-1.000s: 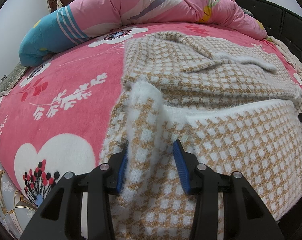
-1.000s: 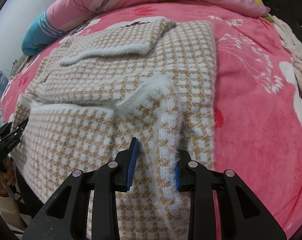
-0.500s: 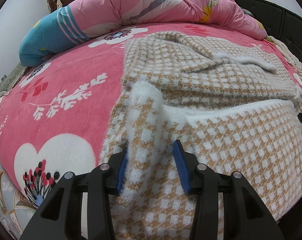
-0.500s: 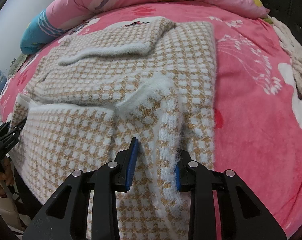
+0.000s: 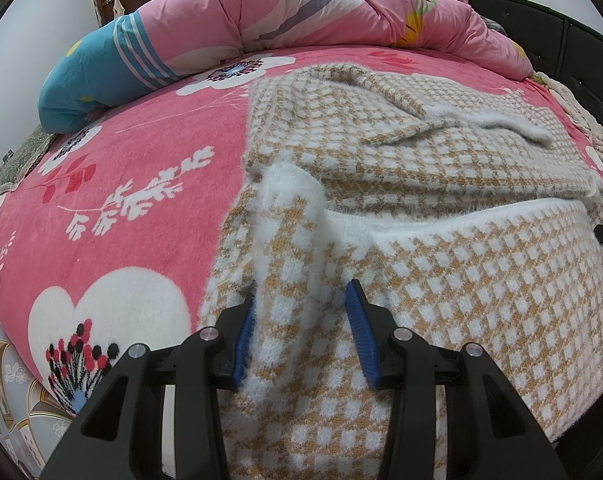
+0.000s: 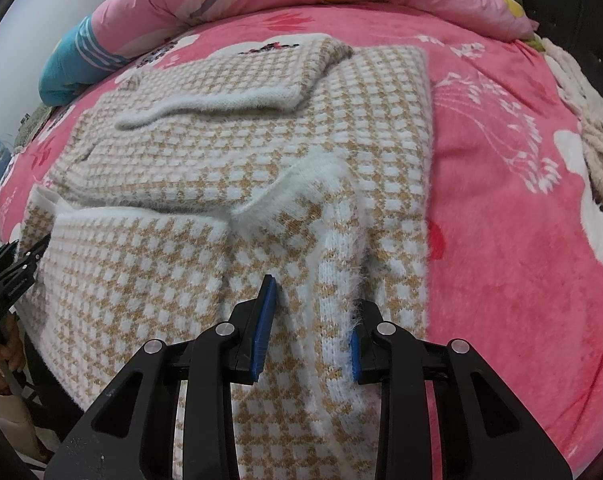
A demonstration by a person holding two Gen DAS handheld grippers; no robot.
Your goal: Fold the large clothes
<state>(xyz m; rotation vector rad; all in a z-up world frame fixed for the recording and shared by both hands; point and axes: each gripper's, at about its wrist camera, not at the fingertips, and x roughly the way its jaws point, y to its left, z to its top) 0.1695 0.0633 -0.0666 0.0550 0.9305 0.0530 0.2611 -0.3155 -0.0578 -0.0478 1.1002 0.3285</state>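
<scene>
A fuzzy tan-and-white checked sweater [image 5: 441, 184] lies spread on the bed, with a sleeve folded across its top [image 6: 229, 96] and its near part hanging over the bed edge. My left gripper [image 5: 301, 332] is open, its jaws standing on either side of a raised fold at the sweater's left edge. My right gripper [image 6: 311, 328] is open, its jaws on either side of a raised white-edged fold at the sweater's right edge. The left gripper also shows at the left rim of the right wrist view [image 6: 9, 264].
The sweater lies on a pink floral blanket [image 5: 121, 184]. A rolled pink and blue duvet [image 5: 261, 24] runs along the far side. A cream knitted item [image 6: 593, 136] lies at the right. A dark headboard [image 5: 581, 52] stands beyond it.
</scene>
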